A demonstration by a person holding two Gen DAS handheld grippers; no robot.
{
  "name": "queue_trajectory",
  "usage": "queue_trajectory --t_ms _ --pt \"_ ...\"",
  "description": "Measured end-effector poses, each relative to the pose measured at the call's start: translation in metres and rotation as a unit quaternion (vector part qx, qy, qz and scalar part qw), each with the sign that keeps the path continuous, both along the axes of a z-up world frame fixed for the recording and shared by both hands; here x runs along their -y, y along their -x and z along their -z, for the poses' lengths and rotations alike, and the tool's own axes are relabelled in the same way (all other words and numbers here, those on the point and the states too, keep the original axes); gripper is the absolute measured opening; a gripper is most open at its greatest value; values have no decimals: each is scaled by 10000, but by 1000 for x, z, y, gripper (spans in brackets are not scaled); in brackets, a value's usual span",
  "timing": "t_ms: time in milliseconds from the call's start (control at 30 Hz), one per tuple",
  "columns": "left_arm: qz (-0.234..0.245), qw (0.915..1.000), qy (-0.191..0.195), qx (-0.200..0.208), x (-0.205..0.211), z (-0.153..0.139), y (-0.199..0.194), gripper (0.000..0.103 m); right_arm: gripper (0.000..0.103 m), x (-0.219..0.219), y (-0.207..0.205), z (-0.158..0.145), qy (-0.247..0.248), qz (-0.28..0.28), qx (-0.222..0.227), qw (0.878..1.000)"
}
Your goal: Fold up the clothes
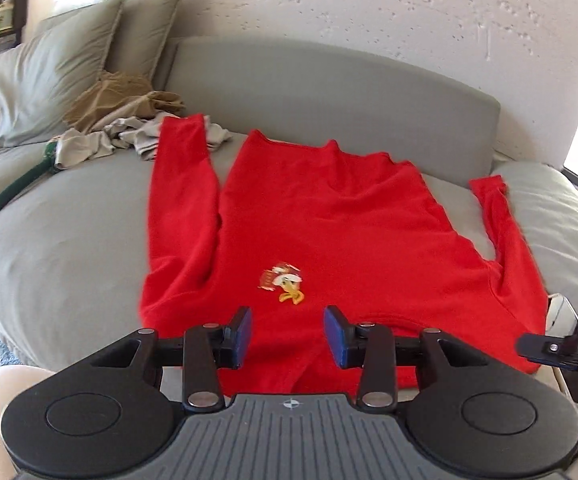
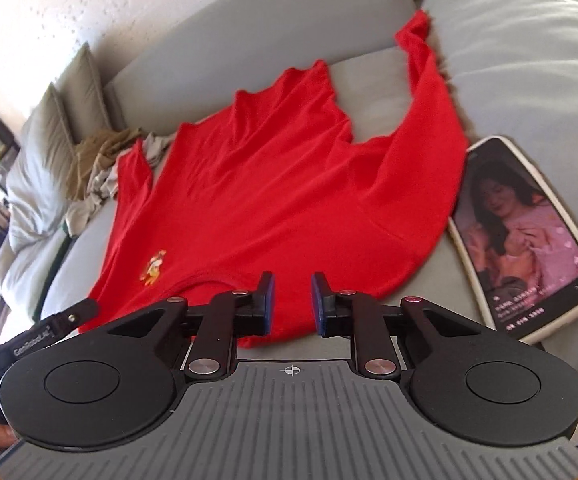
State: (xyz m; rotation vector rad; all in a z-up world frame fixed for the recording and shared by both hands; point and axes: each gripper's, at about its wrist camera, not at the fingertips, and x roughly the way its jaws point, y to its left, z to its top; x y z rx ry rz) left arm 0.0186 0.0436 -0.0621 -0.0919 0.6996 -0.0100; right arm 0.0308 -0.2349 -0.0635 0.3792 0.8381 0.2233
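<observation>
A red long-sleeved shirt (image 1: 329,220) lies spread flat on the grey sofa seat (image 1: 69,240), collar end toward me, hem toward the backrest, both sleeves stretched away. A small cartoon duck patch (image 1: 283,278) marks its chest. My left gripper (image 1: 287,334) hovers open just above the collar end, nothing between its blue pads. In the right wrist view the same shirt (image 2: 269,184) fills the middle. My right gripper (image 2: 292,304) is open above the shirt's near right edge, pads empty.
A phone (image 2: 525,236) with a lit screen lies on the seat right of the shirt. A pile of beige and grey clothes (image 1: 129,124) sits at the back left by two cushions (image 1: 49,80). A green strap (image 1: 13,192) runs along the left. The backrest (image 1: 329,88) is behind.
</observation>
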Motion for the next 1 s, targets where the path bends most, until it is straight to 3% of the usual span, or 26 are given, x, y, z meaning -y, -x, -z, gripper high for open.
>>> queue_trajectory --t_ms 100,200,267,333,433,600,767,833,867,1000 --pt "195 9976 -82 -653 5 19 -4 38 29 -20 -8 16 413 -339 -301 9981" --pt "371 9943 -194 -982 7 16 3 39 30 -25 2 18 566 -498 -313 9967" --pt "345 9931 -96 -1119 4 12 8 39 39 -22 10 13 531 -615 -498 9954" --pt "346 9935 72 -1085 2 5 15 41 40 -16 20 7 474 -597 -625 9951" --pt "440 9948 45 -916 10 -4 20 45 52 -3 36 -4 349 -493 -485 9970" --pt "664 9955 32 -679 27 -22 15 46 54 25 46 -29 147 -119 -118 9998" --pt "907 9948 54 -460 45 -40 7 49 84 58 36 -71 140 237 508 9983" --pt "1014 9942 37 -365 55 -51 0 64 92 69 28 -91 223 323 744 9965" --pt "1060 9939 11 -321 61 -57 -4 67 99 75 23 -101 256 392 839 9954" --pt "1314 9906 -247 -281 92 -78 -30 73 102 97 -4 -133 347 678 1027 9918"
